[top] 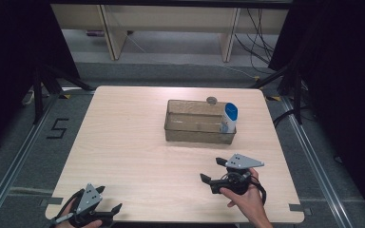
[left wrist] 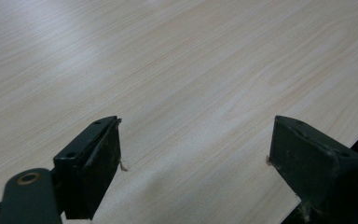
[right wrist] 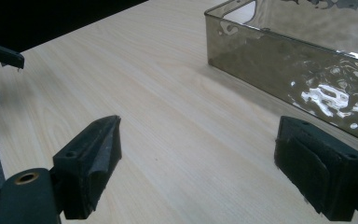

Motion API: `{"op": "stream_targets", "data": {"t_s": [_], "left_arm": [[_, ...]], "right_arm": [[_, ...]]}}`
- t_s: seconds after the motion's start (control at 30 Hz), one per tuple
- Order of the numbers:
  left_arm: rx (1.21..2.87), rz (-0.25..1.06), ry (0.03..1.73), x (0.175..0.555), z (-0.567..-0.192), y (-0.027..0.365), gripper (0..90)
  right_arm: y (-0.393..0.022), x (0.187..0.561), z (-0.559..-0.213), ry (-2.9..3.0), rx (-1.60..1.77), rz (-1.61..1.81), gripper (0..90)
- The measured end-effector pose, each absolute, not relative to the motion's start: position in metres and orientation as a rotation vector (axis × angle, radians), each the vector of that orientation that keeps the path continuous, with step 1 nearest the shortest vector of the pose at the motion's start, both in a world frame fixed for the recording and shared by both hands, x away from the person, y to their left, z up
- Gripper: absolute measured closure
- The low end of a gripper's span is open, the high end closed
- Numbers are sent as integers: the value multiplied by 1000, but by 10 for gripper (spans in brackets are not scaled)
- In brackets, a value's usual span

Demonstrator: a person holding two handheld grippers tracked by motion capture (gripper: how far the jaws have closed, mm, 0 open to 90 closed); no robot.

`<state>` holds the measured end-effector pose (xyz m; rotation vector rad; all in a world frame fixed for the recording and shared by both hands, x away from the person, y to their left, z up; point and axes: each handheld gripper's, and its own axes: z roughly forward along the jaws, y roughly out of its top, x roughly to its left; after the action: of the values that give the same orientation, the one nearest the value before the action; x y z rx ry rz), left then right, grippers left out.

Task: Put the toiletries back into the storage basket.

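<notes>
A smoky clear bin (top: pixel 195 124) sits toward the far right of the pale wooden surface (top: pixel 123 142), and everything here is placed against it. Inside it, at its right end, a white bottle with a blue top (top: pixel 230 118) stands upright against the wall. A small dark round thing (top: pixel 212 100) lies on the surface just beyond the bin's far wall; what it is cannot be told.

The right gripper (top: pixel 210 170) hangs near the bin's front wall, on the person's side of it, its fingers (right wrist: pixel 93 158) spread wide with nothing between them. In the right gripper view the bin's rippled front wall (right wrist: pixel 298 79) rises just ahead and to the right of the jaws. The left gripper (top: pixel 109 203) is well apart from the bin, at the near left edge of the surface, its fingers (left wrist: pixel 95 163) likewise wide open and empty over bare wood.

With the bottle in the bin and both grippers empty, this looks like a pause at either end of a placing job. If the bottle is to come out, the right gripper would need to rise over the front wall and close around the bottle's body.
</notes>
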<state>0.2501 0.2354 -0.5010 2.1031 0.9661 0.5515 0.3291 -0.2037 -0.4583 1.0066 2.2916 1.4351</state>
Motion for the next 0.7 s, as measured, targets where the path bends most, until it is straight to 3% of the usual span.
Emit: {"op": "stream_targets", "data": {"t_s": [0.7], "left_arm": [[2091, 547, 970, 249, -501, 235, 162]], "right_arm": [[-210, 306, -474, 2314, 995, 1445, 158]]}}
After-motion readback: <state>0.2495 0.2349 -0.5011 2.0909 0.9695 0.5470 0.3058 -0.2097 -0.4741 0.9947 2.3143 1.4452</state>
